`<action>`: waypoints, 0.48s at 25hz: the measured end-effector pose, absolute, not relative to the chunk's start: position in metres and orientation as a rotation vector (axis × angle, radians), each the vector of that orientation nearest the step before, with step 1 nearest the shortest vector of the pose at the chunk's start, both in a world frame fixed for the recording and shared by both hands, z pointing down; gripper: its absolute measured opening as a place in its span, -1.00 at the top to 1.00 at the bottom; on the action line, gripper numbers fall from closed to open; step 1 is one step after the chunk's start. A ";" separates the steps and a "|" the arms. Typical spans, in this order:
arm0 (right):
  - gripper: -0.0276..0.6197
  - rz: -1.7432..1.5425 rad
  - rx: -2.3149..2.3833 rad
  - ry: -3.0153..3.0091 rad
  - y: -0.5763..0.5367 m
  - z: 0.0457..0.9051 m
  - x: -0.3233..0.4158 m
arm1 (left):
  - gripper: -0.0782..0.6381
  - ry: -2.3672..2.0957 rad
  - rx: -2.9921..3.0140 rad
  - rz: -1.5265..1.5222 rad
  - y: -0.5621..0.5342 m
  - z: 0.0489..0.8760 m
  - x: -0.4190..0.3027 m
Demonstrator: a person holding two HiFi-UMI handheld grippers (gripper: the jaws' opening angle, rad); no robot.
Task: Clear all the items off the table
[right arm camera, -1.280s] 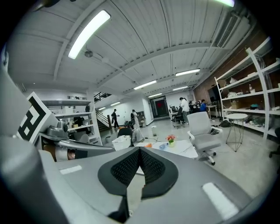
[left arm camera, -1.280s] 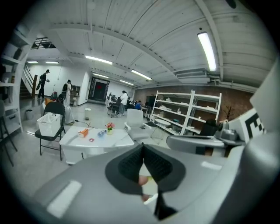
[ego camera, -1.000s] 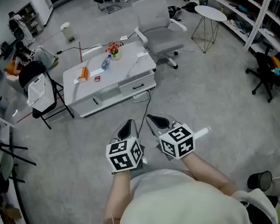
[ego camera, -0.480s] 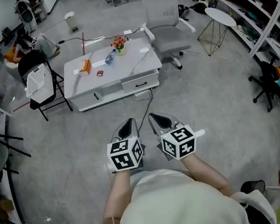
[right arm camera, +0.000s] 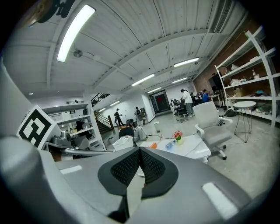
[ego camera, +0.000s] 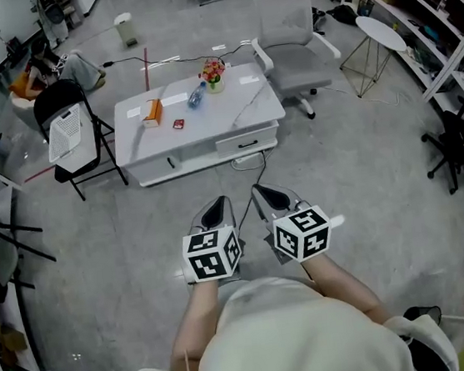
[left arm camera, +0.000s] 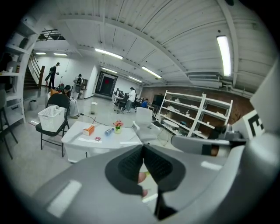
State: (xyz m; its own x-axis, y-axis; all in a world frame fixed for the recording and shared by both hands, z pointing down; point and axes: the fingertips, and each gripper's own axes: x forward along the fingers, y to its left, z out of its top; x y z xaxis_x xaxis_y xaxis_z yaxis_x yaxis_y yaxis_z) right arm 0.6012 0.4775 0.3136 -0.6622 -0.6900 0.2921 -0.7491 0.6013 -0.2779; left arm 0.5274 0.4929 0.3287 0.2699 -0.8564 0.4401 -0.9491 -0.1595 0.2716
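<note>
A low white table [ego camera: 240,114] stands ahead across the grey floor. On it are an orange box [ego camera: 152,110], a clear bottle [ego camera: 197,95] lying down, a small flower pot [ego camera: 213,71], a little red item [ego camera: 177,124] and flat white papers [ego camera: 248,79]. My left gripper [ego camera: 216,212] and right gripper [ego camera: 269,198] are held side by side in front of me, well short of the table, both shut and empty. In the left gripper view the jaws [left arm camera: 143,146] meet below the table [left arm camera: 74,139]. The right gripper [right arm camera: 139,149] points at the flowers [right arm camera: 177,135].
A black folding chair carrying a white basket [ego camera: 66,134] stands left of the table, and a grey office chair [ego camera: 295,51] at its right end. A round side table [ego camera: 389,31] and shelving line the right. A cable [ego camera: 251,170] runs over the floor. People are at the far left.
The table and its items have shifted down and right in the head view and look nearer. Both grippers keep their place before me and stay shut.
</note>
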 end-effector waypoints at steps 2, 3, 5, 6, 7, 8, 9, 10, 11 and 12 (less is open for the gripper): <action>0.92 0.569 1.213 -2.667 0.466 0.311 0.590 | 0.76 -1.625 2.054 0.251 0.481 0.326 0.515; 0.92 0.566 1.214 -2.665 0.461 0.310 0.584 | 0.76 -1.626 2.053 0.253 0.475 0.325 0.509; 0.92 0.562 1.215 -2.662 0.451 0.309 0.572 | 0.76 -1.629 2.053 0.258 0.465 0.324 0.496; 0.92 0.558 1.215 -2.662 0.446 0.308 0.566 | 0.76 -1.629 2.053 0.259 0.459 0.324 0.490; 0.92 0.555 1.214 -2.662 0.441 0.307 0.560 | 0.76 -1.628 2.054 0.259 0.454 0.323 0.484; 0.92 0.550 1.214 -2.661 0.436 0.306 0.554 | 0.76 -1.628 2.054 0.259 0.449 0.323 0.478; 0.92 0.544 1.214 -2.661 0.431 0.306 0.548 | 0.76 -1.628 2.054 0.259 0.444 0.323 0.472; 0.92 0.539 1.214 -2.661 0.426 0.305 0.543 | 0.76 -1.630 2.054 0.259 0.439 0.322 0.466; 0.92 0.535 1.213 -2.661 0.421 0.304 0.537 | 0.76 -1.631 2.054 0.261 0.434 0.322 0.461; 0.92 0.533 1.213 -2.660 0.416 0.304 0.531 | 0.76 -1.633 2.053 0.263 0.429 0.322 0.455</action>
